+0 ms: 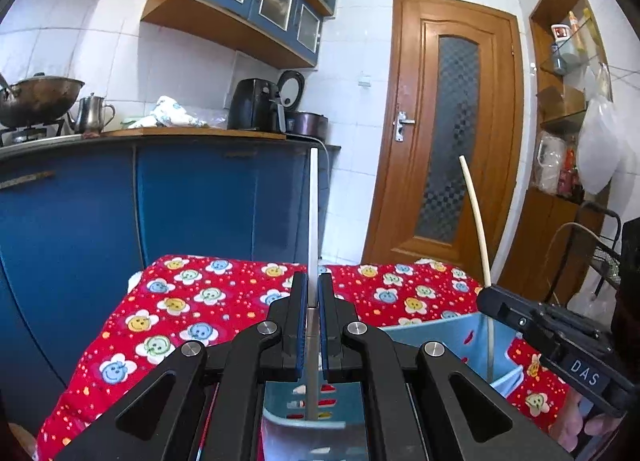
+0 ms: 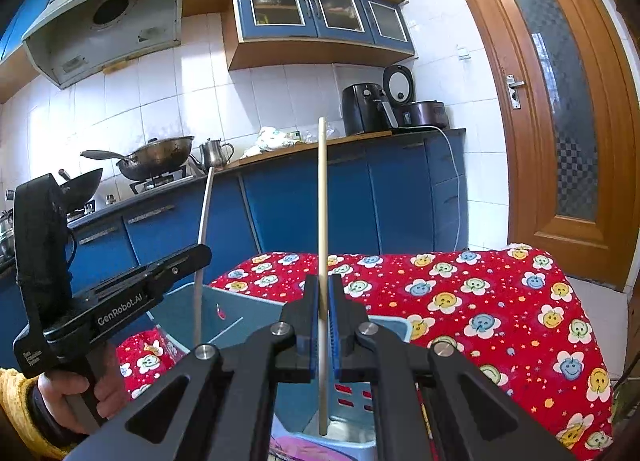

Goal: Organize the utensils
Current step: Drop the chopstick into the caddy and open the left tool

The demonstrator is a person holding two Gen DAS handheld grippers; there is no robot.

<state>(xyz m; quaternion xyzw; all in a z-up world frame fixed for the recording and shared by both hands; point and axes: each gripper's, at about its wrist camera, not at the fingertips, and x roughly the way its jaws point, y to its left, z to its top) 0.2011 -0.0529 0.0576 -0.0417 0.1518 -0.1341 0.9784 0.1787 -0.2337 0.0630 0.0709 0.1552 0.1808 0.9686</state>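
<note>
two chopsticks upright over the blue holder

a tiled kitchen with blue cabinets and a wooden door (image 1: 444, 133) stands behind a table under a red flowered cloth (image 1: 192, 313). on that cloth sits a pale blue utensil holder (image 2: 236, 313), open at the top, with slots showing in its wall.

my left gripper (image 1: 313, 313) has its jaws drawn narrow around a grey-white chopstick (image 1: 313, 213). the stick runs nearly straight up between the blue pads, its upper end high above the jaws and its lower end reaching down over the holder's slotted wall. my right gripper (image 2: 323, 321) is likewise pinched close on a pale wooden chopstick (image 2: 322, 197), also upright, its lower tip down near the holder's floor, though i cannot tell whether it touches.

the relation that counts is this: both long axes are close to vertical and the holder lies directly beneath both sets of jaws, so each stick is already lined up with the opening. from the right view, my left gripper sits to the left over the holder's near-left corner, its stick passing down inside the rim. neither hand looks clearly nearer; both are over the bin.

i judge that the next move is a straight lowering and a release, kept vertical so the sticks do not tip against the rim.
</note>
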